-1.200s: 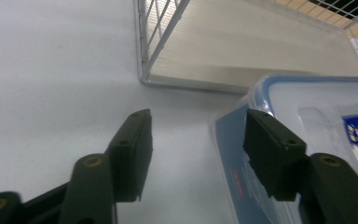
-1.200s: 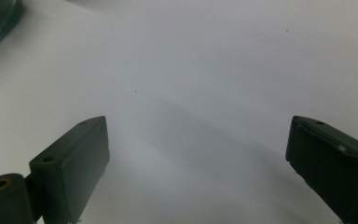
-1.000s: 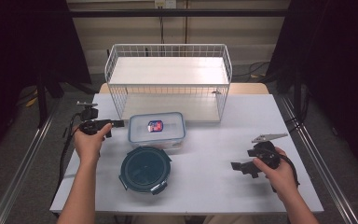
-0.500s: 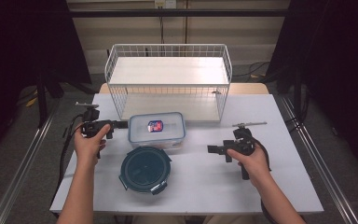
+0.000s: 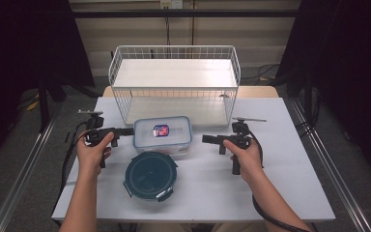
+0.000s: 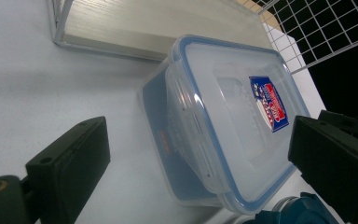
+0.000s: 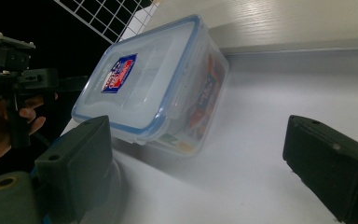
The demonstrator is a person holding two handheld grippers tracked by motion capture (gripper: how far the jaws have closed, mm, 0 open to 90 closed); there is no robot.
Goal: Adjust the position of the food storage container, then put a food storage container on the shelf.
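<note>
Jaws on both my grippers stand spread, gripping nothing: left gripper [image 5: 125, 131] sits just beside the box's [image 5: 163, 134] left end, right gripper [image 5: 207, 138] near its right end, not touching. I see the box on the bench [image 5: 280, 183], before the wire basket [image 5: 174, 82], with a round lid [image 5: 150, 175] in front.

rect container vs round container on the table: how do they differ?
Shape: the rectangular container has rounded corners; the round container is circular.
Colour: the rectangular container is clear with a blue-rimmed lid and a red-blue sticker; the round container is dark teal.
Position: the rectangular container sits next to the wire basket; the round container sits nearer the person.
Both lie flat, lids on, ungripped.
</note>
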